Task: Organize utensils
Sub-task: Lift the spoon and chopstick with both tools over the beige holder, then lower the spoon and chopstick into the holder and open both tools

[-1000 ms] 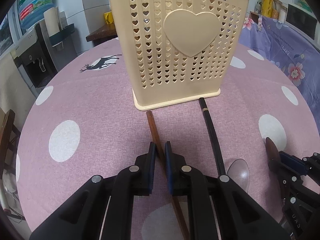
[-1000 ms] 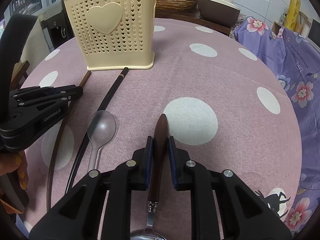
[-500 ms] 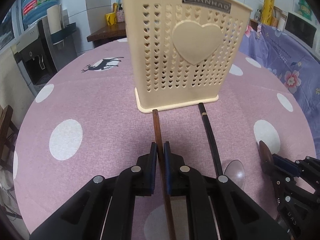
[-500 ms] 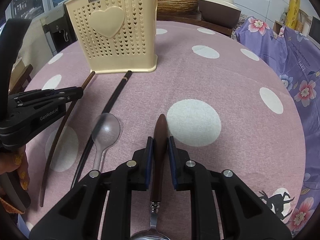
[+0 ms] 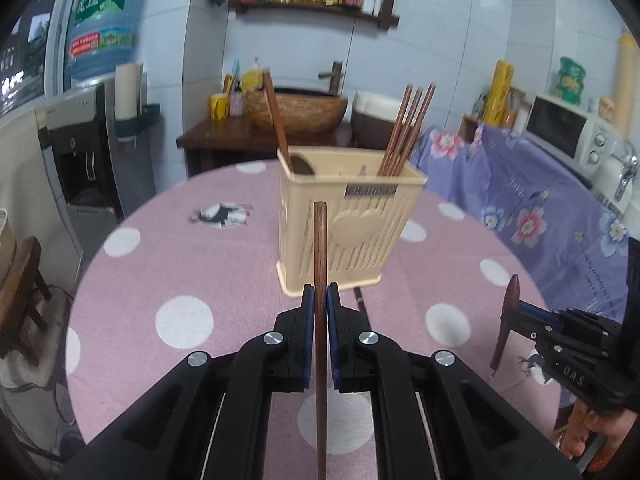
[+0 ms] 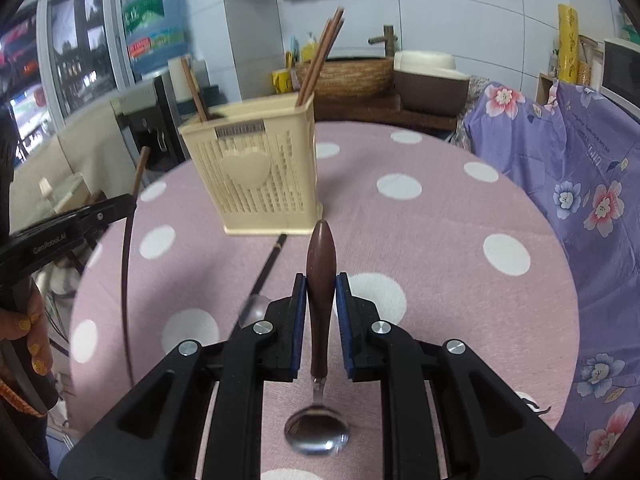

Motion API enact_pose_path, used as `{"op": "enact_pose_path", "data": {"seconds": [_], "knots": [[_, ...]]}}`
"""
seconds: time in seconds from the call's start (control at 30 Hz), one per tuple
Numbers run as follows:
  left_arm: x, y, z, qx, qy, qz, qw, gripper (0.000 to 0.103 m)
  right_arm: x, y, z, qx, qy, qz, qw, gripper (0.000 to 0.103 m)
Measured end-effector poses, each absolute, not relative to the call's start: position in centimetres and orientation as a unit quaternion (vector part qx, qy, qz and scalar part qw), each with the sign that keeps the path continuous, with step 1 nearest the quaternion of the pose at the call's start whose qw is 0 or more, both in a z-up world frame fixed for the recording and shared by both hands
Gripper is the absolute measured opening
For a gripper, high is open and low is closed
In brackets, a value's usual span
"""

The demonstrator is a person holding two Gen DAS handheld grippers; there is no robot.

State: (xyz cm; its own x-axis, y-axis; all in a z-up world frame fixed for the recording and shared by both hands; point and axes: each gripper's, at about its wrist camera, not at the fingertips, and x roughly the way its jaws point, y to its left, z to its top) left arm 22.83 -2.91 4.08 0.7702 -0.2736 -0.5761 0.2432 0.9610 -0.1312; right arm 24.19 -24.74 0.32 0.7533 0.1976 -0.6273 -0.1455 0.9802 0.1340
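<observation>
Brown wooden chopstick (image 5: pixel 320 264) clamped in left gripper (image 5: pixel 320 308), blue pads tight on the shaft, tip sticking out ahead toward the cream utensil holder (image 5: pixel 348 232). Off the pink dotted tablecloth (image 5: pixel 160 264) now, tail end trailing back under the gripper body (visibly clear of the cloth in the right wrist view).

Right gripper (image 6: pixel 321 300) closed on the dark wooden handle of a spoon (image 6: pixel 320 292); steel bowl hanging below and behind the pads, handle end pointing forward at the holder. Also lifted clear.

Step in hand, by judgement: carry phase, both utensils picked up and headed for the holder, nothing dropped in yet on this trip.

Holder straight ahead of left gripper and slightly right; ahead and left of right gripper. Already loaded: bundle of brown chopsticks (image 5: pixel 408 132) in the compartment on the far right side as seen from left gripper, one brown handle (image 5: pixel 276 120) leaning in the opposite end compartment.

Left on the cloth: black chopstick (image 6: pixel 268 268) between the right gripper and the holder base, clear spoon (image 6: pixel 252 308) just left of the right gripper's fingers, mostly hidden.

Next move calls for: raising each tip above the holder rim, tilting steeply nose-down, lining the chopstick with the bundle's compartment and the spoon with a spoon slot (inner dividers hard to read from here), then releasing. Staggering the two drops advisable, to avoid gripper collision over the narrow opening.
</observation>
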Motion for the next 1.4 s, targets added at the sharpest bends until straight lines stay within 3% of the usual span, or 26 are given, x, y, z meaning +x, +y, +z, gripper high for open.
{"op": "enact_pose_path", "data": {"seconds": [0.9,1.13,1.4], "knots": [[21.9,-2.6,8.9,-0.025,0.247,-0.145,0.958,0.008,24.5,-25.2,6.2,0.036,0.281,0.099,0.954,0.016],[23.2,-2.7,13.6,-0.034,0.225,-0.161,0.96,0.008,26.5,-23.7,10.4,0.033,0.27,0.122,0.955,0.016],[26.9,-3.6,21.5,-0.05,0.171,-0.145,0.973,0.008,31.4,-21.0,19.3,0.044,0.205,0.121,0.97,0.016]]}}
